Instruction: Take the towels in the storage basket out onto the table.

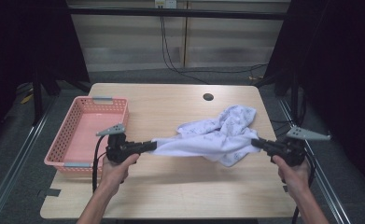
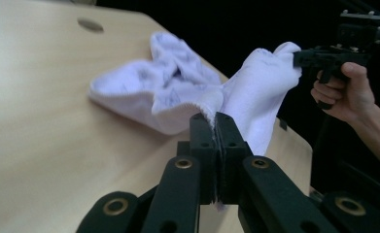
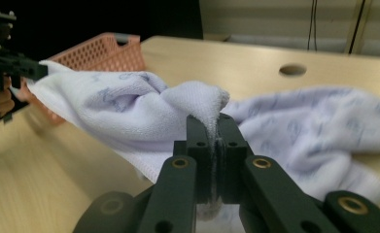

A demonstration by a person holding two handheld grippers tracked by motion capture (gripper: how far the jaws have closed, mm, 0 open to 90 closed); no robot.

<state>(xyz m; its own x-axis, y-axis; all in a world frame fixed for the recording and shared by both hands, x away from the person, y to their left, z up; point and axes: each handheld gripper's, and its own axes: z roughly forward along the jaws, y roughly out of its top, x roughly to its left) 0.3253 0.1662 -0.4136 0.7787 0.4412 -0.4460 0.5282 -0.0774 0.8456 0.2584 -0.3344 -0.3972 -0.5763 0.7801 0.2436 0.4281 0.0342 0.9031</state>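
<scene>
One towel, two grippers clamping it, one basket

I can read no text, label, brand or number anywhere. The white towel carries a faint bluish repeating print, strongest toward 3 o'clock in my right gripper view, but it is too blurred to tell letters from pattern. The pink basket shows no marking.

Both tongs, left and right, point inward with jaws pinched together, apparently level, forearms reaching forward.
</scene>
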